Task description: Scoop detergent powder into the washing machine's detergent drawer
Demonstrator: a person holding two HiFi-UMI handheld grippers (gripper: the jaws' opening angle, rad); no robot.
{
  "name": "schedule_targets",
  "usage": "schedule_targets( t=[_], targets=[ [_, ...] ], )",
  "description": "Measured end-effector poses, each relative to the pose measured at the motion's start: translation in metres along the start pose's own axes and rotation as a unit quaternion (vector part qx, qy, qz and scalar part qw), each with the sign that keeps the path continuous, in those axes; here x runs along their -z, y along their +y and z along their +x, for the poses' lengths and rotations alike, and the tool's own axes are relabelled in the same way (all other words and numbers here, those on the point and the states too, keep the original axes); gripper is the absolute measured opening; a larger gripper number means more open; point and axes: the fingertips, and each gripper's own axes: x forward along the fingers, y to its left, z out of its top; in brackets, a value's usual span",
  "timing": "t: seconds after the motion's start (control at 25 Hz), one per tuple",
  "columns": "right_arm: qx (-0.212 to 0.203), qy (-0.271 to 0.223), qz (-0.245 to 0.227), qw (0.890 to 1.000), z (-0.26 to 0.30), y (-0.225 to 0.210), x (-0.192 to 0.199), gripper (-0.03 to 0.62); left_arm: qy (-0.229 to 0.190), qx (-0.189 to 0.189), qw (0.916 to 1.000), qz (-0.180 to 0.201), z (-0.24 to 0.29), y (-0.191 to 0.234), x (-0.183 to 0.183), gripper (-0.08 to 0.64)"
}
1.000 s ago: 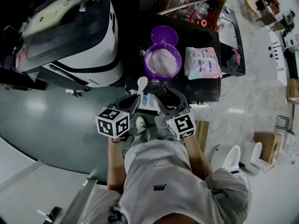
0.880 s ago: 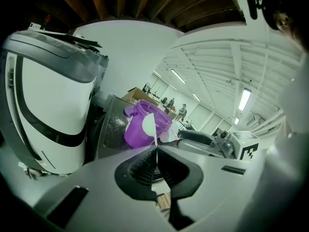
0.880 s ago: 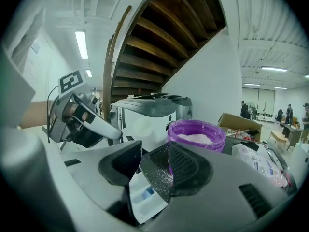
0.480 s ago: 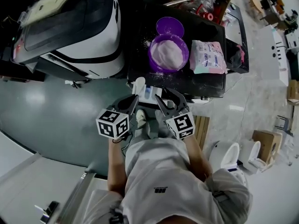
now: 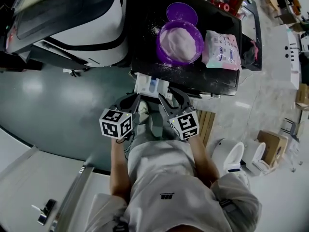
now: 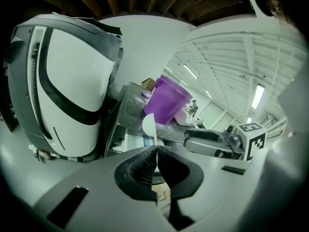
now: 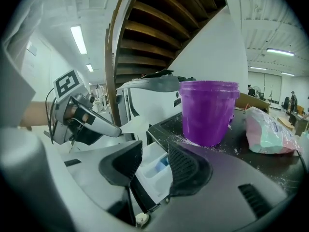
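Observation:
A purple bucket [image 5: 181, 41] of white powder stands on the black table [image 5: 145, 57], its lid [image 5: 182, 12] behind it. The white detergent drawer [image 5: 152, 87] sticks out below the table edge, with a blue insert. My left gripper [image 6: 156, 149] is shut on the handle of a white scoop [image 6: 149, 125], whose bowl points up toward the bucket [image 6: 166, 105]. In the head view the left gripper [image 5: 133, 101] holds the scoop at the drawer's near left side. My right gripper [image 7: 154, 151] is open and holds nothing, with the drawer [image 7: 157, 170] seen past its jaws.
The white and black washing machine [image 5: 72, 18] stands left of the table. A pink and white detergent bag [image 5: 221, 50] lies right of the bucket. Spilled powder dusts the tabletop. Cardboard boxes and white fixtures stand on the floor at the right.
Both grippers have drawn back from the bucket toward the person. The scoop has come down from beside the bucket to the drawer.

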Motion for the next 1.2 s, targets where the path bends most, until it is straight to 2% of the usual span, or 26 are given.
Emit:
schedule_targets(
  t=[0.36, 0.64, 0.76, 1.0, 1.2],
  targets=[
    [-0.009, 0.019, 0.005, 1.0, 0.01, 0.001, 0.022, 0.167, 0.035, -0.036, 0.998, 0.037, 0.018, 0.016, 0.017, 0.015],
    [-0.014, 0.026, 0.011, 1.0, 0.012, 0.003, 0.03, 0.167, 0.073, -0.074, 0.9916, 0.077, 0.026, 0.025, 0.029, 0.015],
    [-0.014, 0.028, 0.012, 0.999, 0.013, 0.002, 0.031, 0.167, 0.092, -0.095, 0.9857, 0.104, 0.029, 0.029, 0.032, 0.015],
    [-0.013, 0.029, 0.014, 0.999, 0.015, 0.0, 0.033, 0.167, 0.131, -0.134, 0.9683, 0.166, 0.036, 0.034, 0.044, 0.015],
    [-0.014, 0.031, 0.014, 0.999, 0.015, -0.001, 0.034, 0.166, 0.147, -0.152, 0.9562, 0.202, 0.038, 0.036, 0.045, 0.015]
  ],
)
